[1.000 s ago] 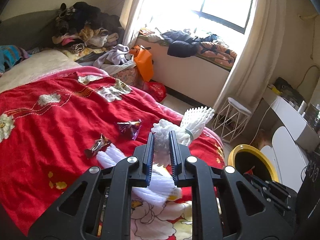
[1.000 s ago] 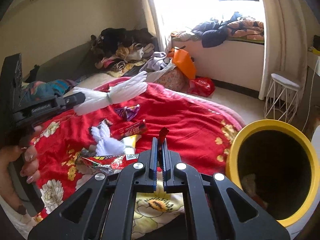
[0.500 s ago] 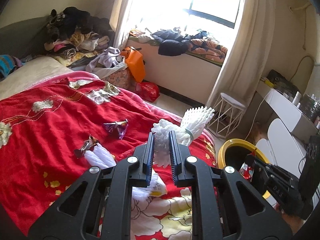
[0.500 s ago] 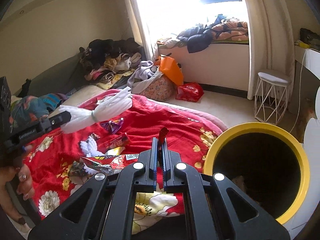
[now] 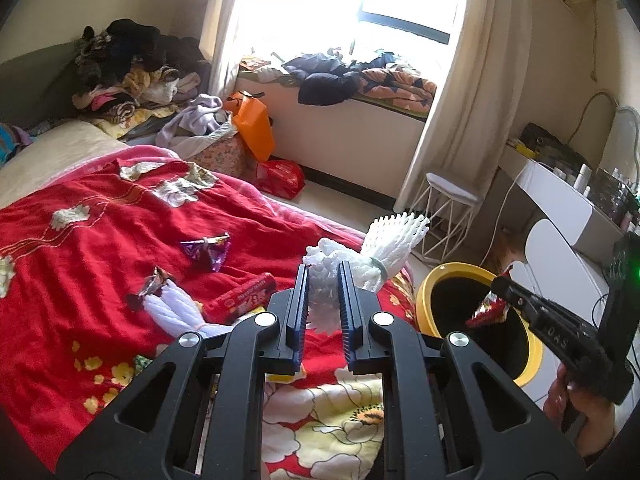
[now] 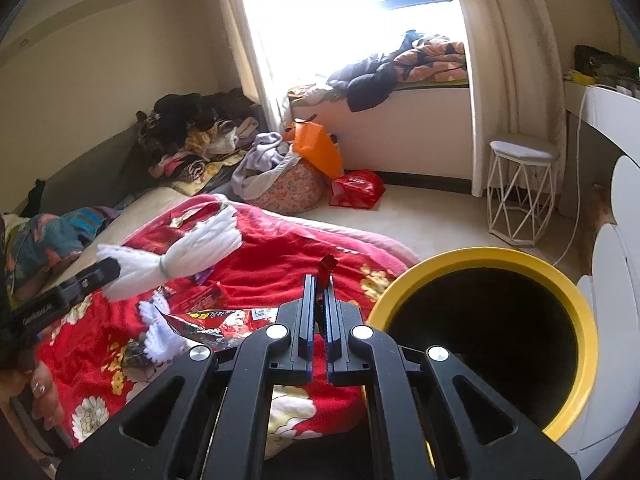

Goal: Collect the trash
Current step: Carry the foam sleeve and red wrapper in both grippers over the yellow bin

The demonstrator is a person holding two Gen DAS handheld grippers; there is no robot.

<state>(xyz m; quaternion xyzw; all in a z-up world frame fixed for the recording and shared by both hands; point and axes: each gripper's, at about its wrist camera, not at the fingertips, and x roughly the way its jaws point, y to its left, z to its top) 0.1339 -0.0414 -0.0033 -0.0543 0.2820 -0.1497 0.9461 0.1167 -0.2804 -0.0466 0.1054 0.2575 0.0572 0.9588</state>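
- Noted right tongs (image 6: 319, 280) carried across since a second ago: now seen from the left wrist view with tips (image 5: 500, 286) over the mouth of the yellow-rimmed bin (image 5: 424, 304), whereas earlier low at the frame corner beside it.
- Found right tongs clenched on a red wrapper (image 6: 326, 266), its torn end standing up past the tips; seen from the left wrist view hanging (image 5: 486, 312) above the bin's dark opening.
- Found left tongs (image 5: 323, 276) grasping a white foam net (image 5: 384, 248), banded at its middle, held above the bed's edge, short of the bin.
- Read "OAS" on the side of the right tongs' body in the left wrist view; lettering on the left tongs' body in the right wrist view too blurred to read.
- Recorded on the red blanket (image 5: 100, 248): purple wrapper (image 5: 206, 250), brown wrapper (image 5: 154, 280), second foam net (image 5: 176, 312), red stick pack (image 5: 244, 300) with pale printing, unreadable.
- Recorded a flattened snack bag (image 6: 216, 320) bearing a white barcode label and yellow characters, not legible.
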